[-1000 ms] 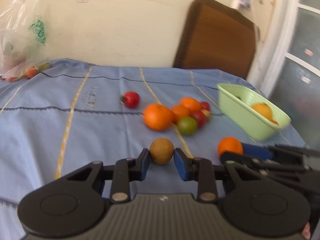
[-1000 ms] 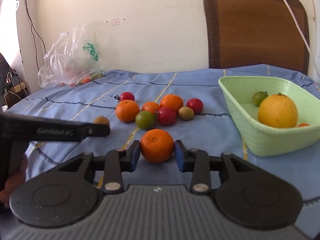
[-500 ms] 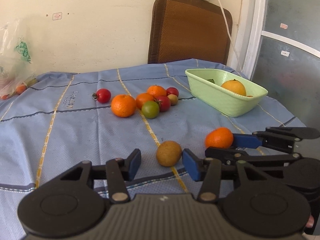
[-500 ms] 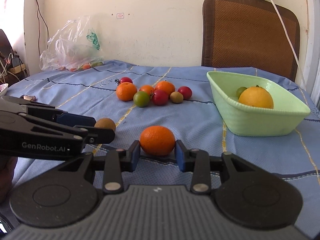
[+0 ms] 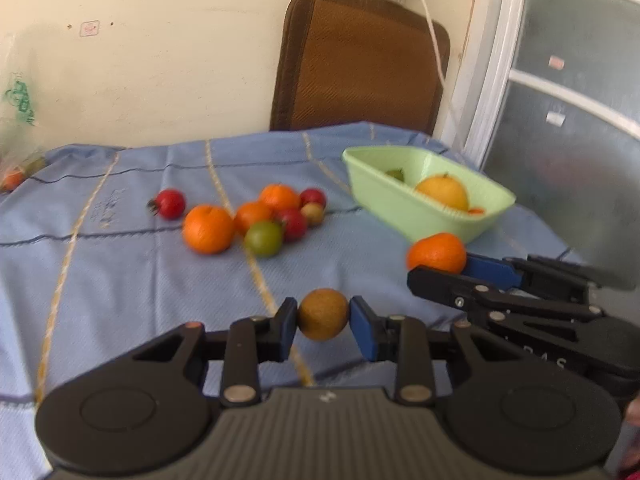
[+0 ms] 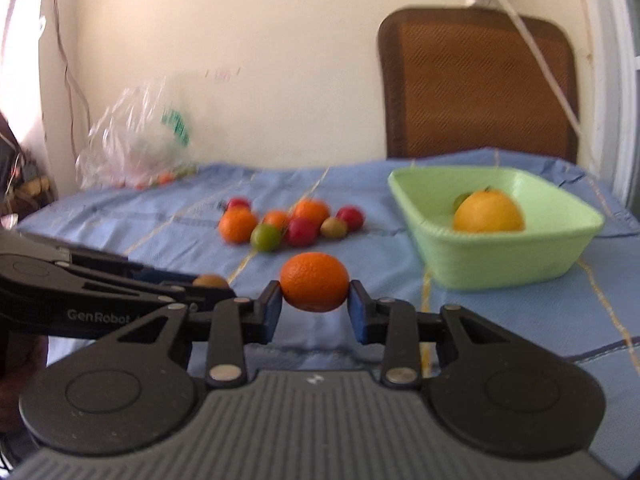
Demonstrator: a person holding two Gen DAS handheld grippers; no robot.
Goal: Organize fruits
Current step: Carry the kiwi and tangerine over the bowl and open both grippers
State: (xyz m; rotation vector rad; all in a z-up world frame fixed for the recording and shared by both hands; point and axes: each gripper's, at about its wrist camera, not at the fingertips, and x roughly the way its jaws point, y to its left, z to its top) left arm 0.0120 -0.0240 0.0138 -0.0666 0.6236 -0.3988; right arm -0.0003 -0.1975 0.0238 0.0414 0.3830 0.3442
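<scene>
My left gripper has its blue pads pressed on a round brown fruit, and its jaws are closing on it; the fruit hangs just above the blue tablecloth. To its right, my right gripper pinches a mandarin between its pads, its jaws also closing, above the cloth. The same mandarin shows in the left wrist view, just in front of the light green basket. That basket holds a yellow-orange fruit and a small green one.
A cluster of mandarins, red tomatoes and a green tomato lies mid-table, with one red tomato apart to the left. A brown chair back stands behind the table. A plastic bag lies at the far left edge.
My left jaws opened around the brown fruit on the cloth half a second ago and have shut on it again. Both grippers have swung to new angles, and the mandarin now sits higher off the cloth.
</scene>
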